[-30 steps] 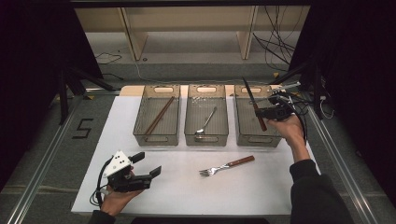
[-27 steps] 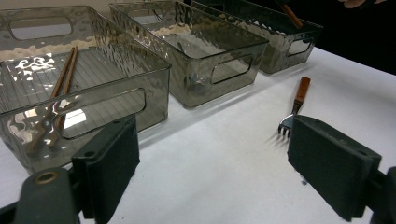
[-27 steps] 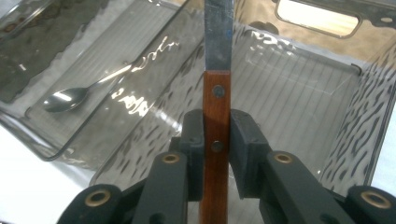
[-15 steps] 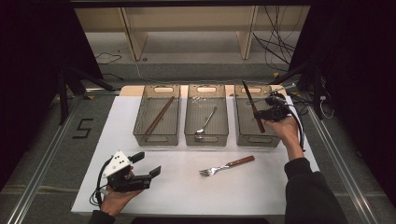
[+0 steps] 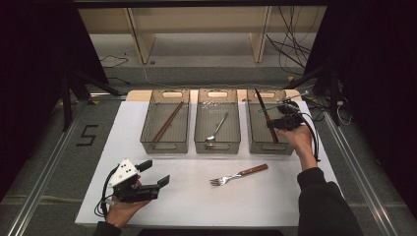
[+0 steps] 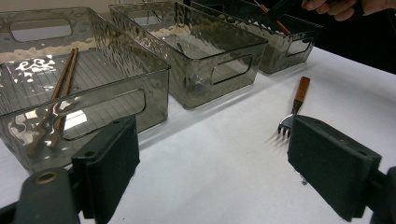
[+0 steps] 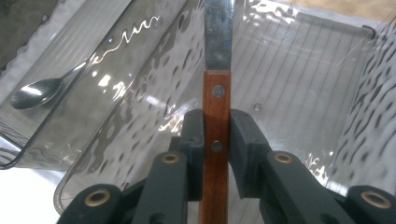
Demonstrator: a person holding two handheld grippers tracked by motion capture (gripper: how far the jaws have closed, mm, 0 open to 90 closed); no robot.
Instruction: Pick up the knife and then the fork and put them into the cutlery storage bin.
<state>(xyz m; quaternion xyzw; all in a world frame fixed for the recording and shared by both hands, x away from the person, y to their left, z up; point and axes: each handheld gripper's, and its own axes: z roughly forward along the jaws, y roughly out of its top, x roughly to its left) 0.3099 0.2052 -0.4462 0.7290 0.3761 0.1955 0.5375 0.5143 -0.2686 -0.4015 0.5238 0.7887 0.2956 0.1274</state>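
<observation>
Jaws of right gripper (image 5: 272, 125) pinching knife (image 7: 217, 88) by wooden handle, hanging over right-hand bin (image 5: 255, 142), blade pointing away along bin's length. Left gripper (image 5: 152, 174) idling, jaws spread, fork (image 5: 239, 174) lying on worktop (image 5: 196, 201) just beyond.

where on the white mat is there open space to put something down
Bare mat runs along the near edge, between the left gripper and the sleeve, below the fork. A bare strip lies left of the chopstick bin. The back is crowded: three bins stand side by side, and the right gripper holds a knife over the right bin.
</observation>
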